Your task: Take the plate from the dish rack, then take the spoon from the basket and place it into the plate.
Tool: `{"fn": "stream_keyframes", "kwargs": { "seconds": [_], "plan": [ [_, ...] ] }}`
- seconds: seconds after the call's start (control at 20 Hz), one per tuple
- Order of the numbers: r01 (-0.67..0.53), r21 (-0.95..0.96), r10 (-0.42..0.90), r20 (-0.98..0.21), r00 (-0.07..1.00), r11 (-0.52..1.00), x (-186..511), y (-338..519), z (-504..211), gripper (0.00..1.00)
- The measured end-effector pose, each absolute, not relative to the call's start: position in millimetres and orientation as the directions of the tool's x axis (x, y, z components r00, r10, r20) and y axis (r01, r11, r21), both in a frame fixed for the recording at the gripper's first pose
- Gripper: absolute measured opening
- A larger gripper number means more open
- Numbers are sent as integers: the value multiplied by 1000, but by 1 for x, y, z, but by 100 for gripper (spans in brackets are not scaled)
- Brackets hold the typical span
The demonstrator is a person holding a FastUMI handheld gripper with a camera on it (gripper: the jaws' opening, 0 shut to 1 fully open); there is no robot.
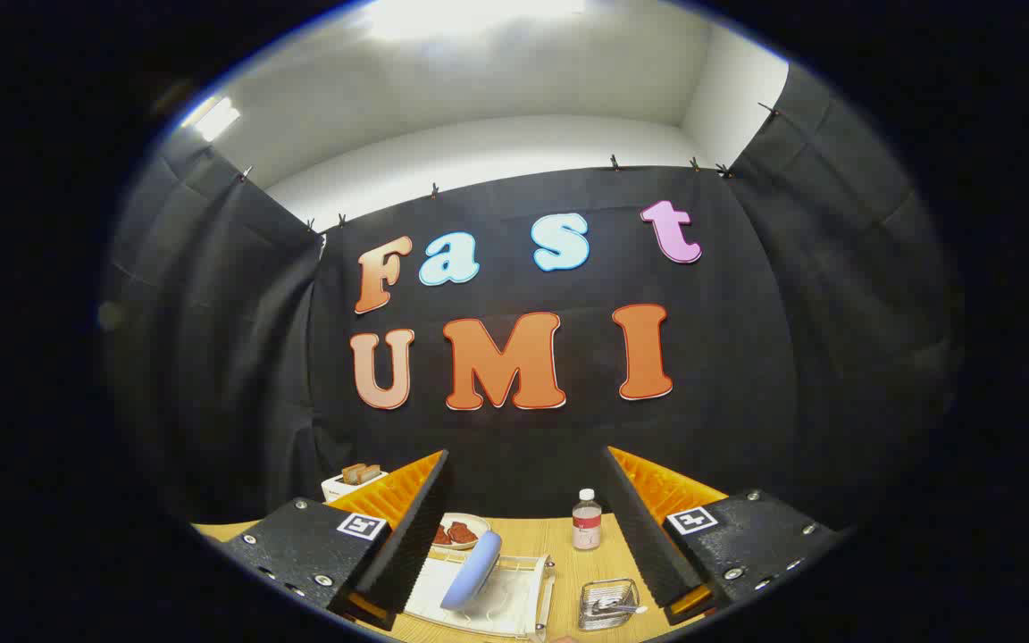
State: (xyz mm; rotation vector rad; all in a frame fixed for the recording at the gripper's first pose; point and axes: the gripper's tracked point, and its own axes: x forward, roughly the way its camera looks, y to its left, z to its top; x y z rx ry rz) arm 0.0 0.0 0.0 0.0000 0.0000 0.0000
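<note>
We hold the gripper (528, 536) spread wide and empty, with the blue plate (472, 570) standing on edge in the dish rack (514, 594) at lower centre of the frame, below and between the fingers, nearer the left one.

This is a recording booth staged as a small kitchen corner, not a lived-in home. Black cloth (238, 357) hangs as walls on three sides, clipped along its top edge, with bare white wall and a ceiling light (215, 118) above it. A light wooden table (559, 545) carries kitchen things: a white dish rack (514, 594) near its front edge with a pale blue plate (472, 569) standing tilted in it, a small wire basket (608, 603) holding a spoon (617, 608) just beside the rack, a bottle (586, 520) toward the back edge, a dish of red food (459, 533), and a white toaster with bread (352, 480) at the back left corner. The gripper (528, 527) with its fingers spread wide over the table marks it as a data-collection setup.
</note>
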Motion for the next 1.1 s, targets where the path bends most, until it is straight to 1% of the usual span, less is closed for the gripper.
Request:
{"fn": "stream_keyframes", "kwargs": {
  "seconds": [0.45,0.7,1.1],
  "plan": [
    [-4,28,5,-9,1000,1000,4,6,0,98],
    [-29,24,30,-14,999,999,2,9,5,98],
    [-98,-30,93,-131,987,995,-2,18,-32,98]
  ]
}}
